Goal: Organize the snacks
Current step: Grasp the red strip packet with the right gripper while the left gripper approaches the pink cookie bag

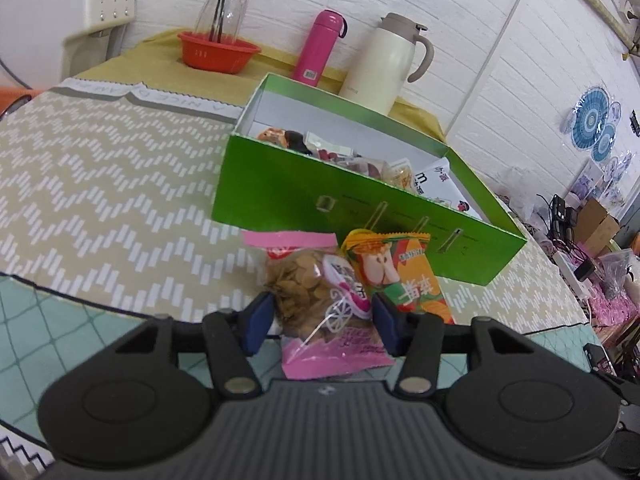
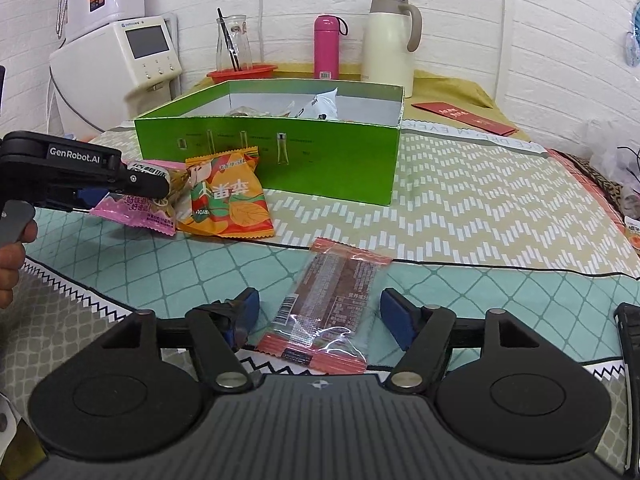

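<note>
the left gripper (image 1: pixel 323 322) has its blue pads against the two sides of a pink bag of chips (image 1: pixel 316 300), clamped on it above the teal mat (image 1: pixel 60 332). just beside it, touching its right edge, an orange snack packet (image 1: pixel 396 276) lies against the front wall of the green box (image 1: pixel 320 200). the box sits open on the zigzag cloth (image 1: pixel 100 184) and holds a heap of small wrapped snacks (image 1: pixel 340 156) along with a white packet (image 1: pixel 438 186) at its right end.

only the right wrist view shows the brown bar in a clear wrapper (image 2: pixel 328 308), lying flat on the teal mat between the fingers of the right gripper (image 2: pixel 318 320); those fingers stand wide apart and neither pad touches it. that view also catches a hand (image 2: pixel 12 256) at the left edge.

behind the box stand a red basket (image 1: pixel 218 50) holding a glass carafe (image 1: pixel 224 4), a pink bottle (image 1: pixel 320 46) and a cream jug (image 1: pixel 386 62).
</note>
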Demonstrator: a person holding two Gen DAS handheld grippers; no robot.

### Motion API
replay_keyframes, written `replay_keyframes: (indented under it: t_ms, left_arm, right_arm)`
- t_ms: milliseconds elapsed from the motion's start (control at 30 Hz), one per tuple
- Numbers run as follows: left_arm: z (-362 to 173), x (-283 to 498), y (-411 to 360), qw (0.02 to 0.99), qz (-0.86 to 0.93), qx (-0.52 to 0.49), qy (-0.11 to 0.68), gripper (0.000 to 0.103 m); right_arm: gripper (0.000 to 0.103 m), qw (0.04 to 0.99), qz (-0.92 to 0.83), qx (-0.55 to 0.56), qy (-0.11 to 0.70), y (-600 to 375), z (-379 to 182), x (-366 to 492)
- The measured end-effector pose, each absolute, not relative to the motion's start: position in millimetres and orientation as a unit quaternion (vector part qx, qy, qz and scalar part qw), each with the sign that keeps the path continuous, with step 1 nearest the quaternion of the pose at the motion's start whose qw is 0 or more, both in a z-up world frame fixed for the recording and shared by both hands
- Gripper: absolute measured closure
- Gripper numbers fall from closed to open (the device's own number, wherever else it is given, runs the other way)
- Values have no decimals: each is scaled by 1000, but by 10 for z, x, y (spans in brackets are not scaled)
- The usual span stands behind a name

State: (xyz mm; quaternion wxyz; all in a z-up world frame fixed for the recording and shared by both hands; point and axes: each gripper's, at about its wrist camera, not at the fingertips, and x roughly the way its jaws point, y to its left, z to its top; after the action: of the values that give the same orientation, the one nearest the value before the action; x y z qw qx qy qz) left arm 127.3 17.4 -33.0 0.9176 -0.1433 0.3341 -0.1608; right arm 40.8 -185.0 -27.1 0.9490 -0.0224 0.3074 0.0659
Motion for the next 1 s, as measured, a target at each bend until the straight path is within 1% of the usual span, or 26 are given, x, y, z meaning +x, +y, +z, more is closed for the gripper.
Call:
replay_keyframes:
  t_ms: [200,267,300,333,467,600,700,1000]
  left_arm:
    - [-335,1021,259,916,-173,-133,337,52]
    - [-327,1044,244,916,-166,-131,340,46]
    - [-321,1055,223,919,-158,-126,339,37]
    - [-316,1060,197,922,-145,-117,340,33]
    - [-316,1062,152,927,-142,-93,336,33]
    - [-340,1069,170,925,-145,-94,338,33]
    - [-348,1080,168,923,-152,-94,340,37]
    - [-366,1093,143,924,-153,-87,338,37]
  right_arm:
    - [0,949,68,-21,306,-1829,-274,398]
    - [0,949,69,-24,306,-1797,-276,404]
    - [0,949,72,-26,306,-1780,-274,397]
    - [0,949,75,-27,306,-1770,-274,387]
    - [0,948,79,-27,307,-1769,-271,377]
    - [0,948,76,-29,306,-1758,-274,383]
    - [0,949,76,-28,306,-1755,-276,385]
    - [0,952,79,-29,296,-1739,-289,393]
